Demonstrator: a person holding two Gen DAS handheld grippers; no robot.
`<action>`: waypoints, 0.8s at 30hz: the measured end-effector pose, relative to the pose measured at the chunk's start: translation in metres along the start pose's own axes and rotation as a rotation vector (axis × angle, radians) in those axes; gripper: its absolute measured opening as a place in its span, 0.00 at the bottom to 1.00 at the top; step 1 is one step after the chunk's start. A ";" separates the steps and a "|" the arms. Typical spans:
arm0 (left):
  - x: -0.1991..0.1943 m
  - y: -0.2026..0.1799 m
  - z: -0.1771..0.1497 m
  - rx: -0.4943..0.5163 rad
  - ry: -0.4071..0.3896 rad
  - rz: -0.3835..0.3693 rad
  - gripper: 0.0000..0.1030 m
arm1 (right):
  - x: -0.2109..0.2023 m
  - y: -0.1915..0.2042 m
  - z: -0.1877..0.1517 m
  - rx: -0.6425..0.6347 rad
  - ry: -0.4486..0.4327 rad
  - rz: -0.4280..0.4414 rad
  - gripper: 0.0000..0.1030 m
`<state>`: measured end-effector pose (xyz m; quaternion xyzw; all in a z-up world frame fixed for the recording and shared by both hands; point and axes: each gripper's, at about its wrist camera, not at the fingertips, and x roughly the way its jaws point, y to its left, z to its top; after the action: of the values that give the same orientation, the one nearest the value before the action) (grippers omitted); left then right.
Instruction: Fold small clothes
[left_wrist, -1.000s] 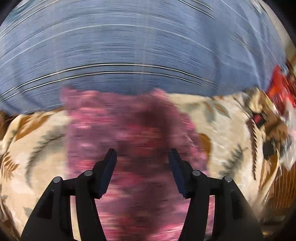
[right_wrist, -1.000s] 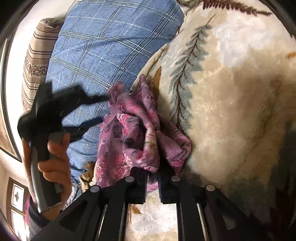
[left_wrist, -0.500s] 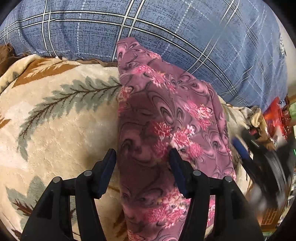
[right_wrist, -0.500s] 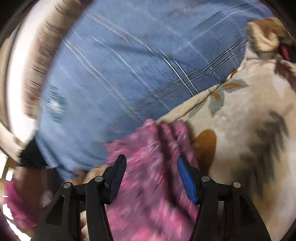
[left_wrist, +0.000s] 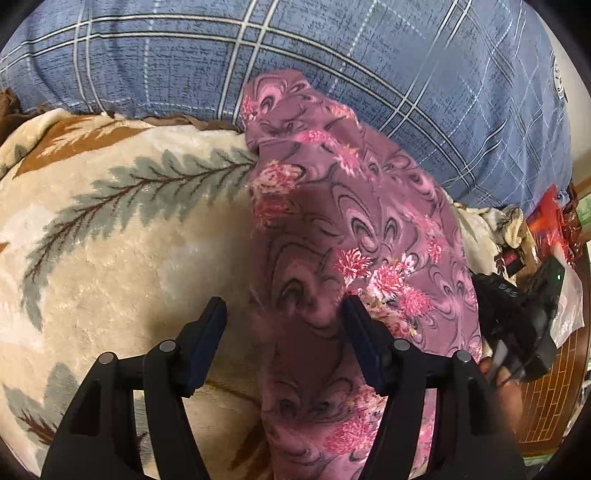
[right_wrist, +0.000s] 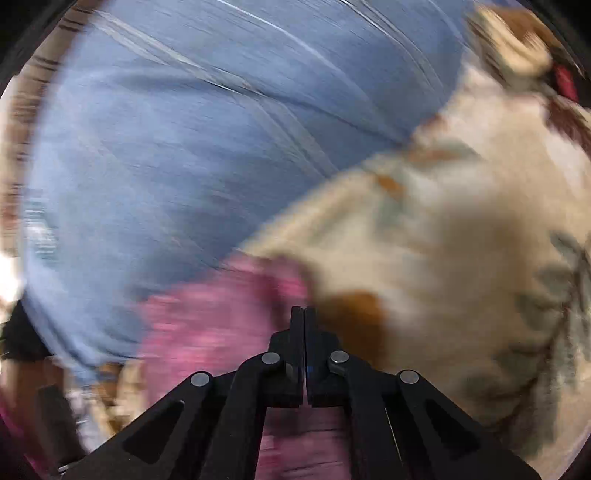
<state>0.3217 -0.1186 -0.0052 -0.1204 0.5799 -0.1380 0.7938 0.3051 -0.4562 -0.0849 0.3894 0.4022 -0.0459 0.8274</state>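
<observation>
Black fingers of the left gripper (left_wrist: 284, 332) stand apart at the near edge of the left wrist view, their jaws having just been opening, with nothing pinched; the garment's left edge lies below the gap, and the right finger hangs over the cloth. That mauve floral garment (left_wrist: 354, 258) lies as a long strip on the cream leaf-patterned blanket (left_wrist: 110, 240), running from the near edge to a far end that rests against the blue plaid cushion (left_wrist: 332, 55). At the right of this view the right gripper's dark body shows just beside the garment's right edge, held by a hand (left_wrist: 506, 391).

In the blurred right wrist view the right gripper (right_wrist: 303, 314) is clenched, its jaws having just been closing, pads pressed flat together; whether any cloth is caught between them cannot be told. Pink cloth smears to its left, blanket to its right, blue cushion beyond.
</observation>
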 end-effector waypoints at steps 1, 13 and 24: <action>-0.002 0.000 -0.001 0.005 -0.001 0.000 0.63 | -0.006 -0.004 0.001 0.027 -0.007 0.045 0.01; -0.024 -0.009 -0.008 0.038 -0.029 0.044 0.63 | 0.003 0.062 -0.005 -0.219 0.044 0.127 0.06; -0.020 -0.031 -0.012 0.111 -0.055 0.116 0.66 | -0.018 0.028 0.003 -0.102 0.011 0.067 0.12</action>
<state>0.3021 -0.1404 0.0199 -0.0459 0.5554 -0.1203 0.8216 0.3060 -0.4437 -0.0544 0.3603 0.3954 0.0044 0.8449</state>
